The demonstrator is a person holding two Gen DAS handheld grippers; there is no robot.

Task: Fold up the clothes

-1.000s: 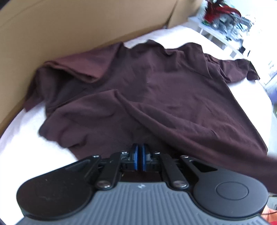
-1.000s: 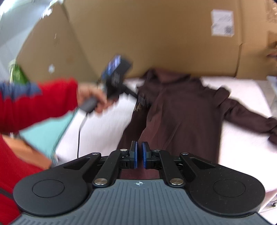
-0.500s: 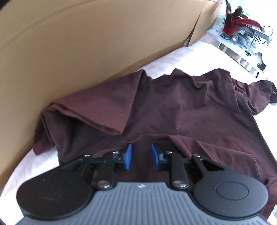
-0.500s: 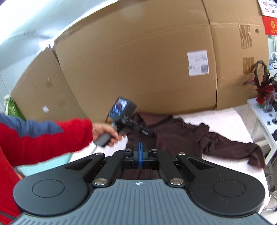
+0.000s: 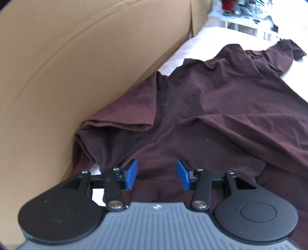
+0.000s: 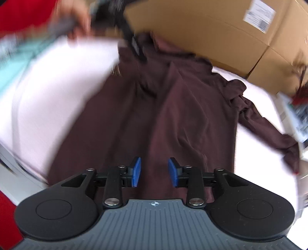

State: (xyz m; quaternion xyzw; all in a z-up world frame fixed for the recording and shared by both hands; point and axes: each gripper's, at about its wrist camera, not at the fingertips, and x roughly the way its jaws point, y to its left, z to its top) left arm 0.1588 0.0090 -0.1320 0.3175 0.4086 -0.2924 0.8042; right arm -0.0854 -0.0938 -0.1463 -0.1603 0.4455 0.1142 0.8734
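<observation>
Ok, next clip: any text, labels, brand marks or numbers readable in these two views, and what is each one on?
No text can be read in either view.
White shipping label on the cardboard box: printed lines and a code block, too small and blurred to read.
Small emblem on the right gripper's grey housing: a symbol, no letters.
Small emblem on the left gripper's housing: likewise no letters.
Dark brown shirt: no print visible.

Bright daylight, motion blur, fisheye warp
</observation>
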